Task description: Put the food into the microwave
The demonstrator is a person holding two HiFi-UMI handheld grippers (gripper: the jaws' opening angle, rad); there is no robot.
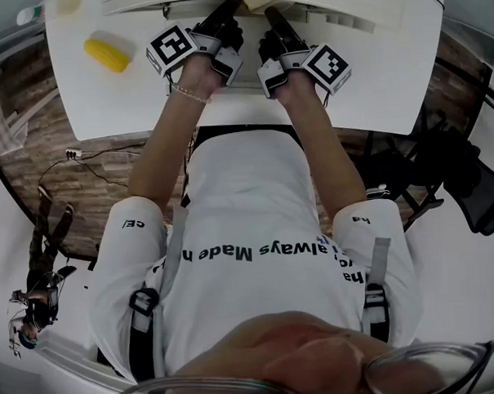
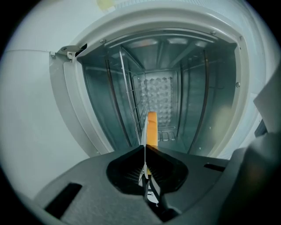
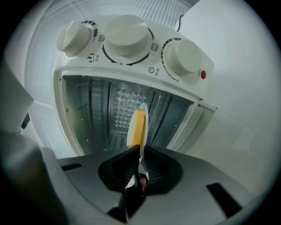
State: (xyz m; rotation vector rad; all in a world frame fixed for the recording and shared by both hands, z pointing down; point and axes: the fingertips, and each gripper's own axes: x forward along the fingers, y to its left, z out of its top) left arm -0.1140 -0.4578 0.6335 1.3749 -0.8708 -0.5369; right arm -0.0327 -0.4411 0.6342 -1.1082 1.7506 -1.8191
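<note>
A small white oven (image 1: 336, 0) stands open at the table's far edge; its wire racks (image 2: 131, 96) and three knobs (image 3: 129, 37) show in the gripper views. My left gripper (image 1: 223, 20) and right gripper (image 1: 276, 21) sit side by side at its mouth. Each is shut on the thin white edge of a plate (image 2: 144, 132) seen edge-on. The left gripper (image 2: 145, 151) shows orange food (image 2: 152, 127) on the plate. From the right gripper (image 3: 139, 151), that food (image 3: 136, 127) looks yellow against the plate (image 3: 144, 110). In the head view the plate is hidden.
A yellow corn cob (image 1: 106, 55) lies on the white table (image 1: 373, 89) to the left of the grippers. The oven's door frame (image 2: 74, 110) rings the opening. A dark chair (image 1: 467, 174) stands on the floor at right, cables (image 1: 82, 158) at left.
</note>
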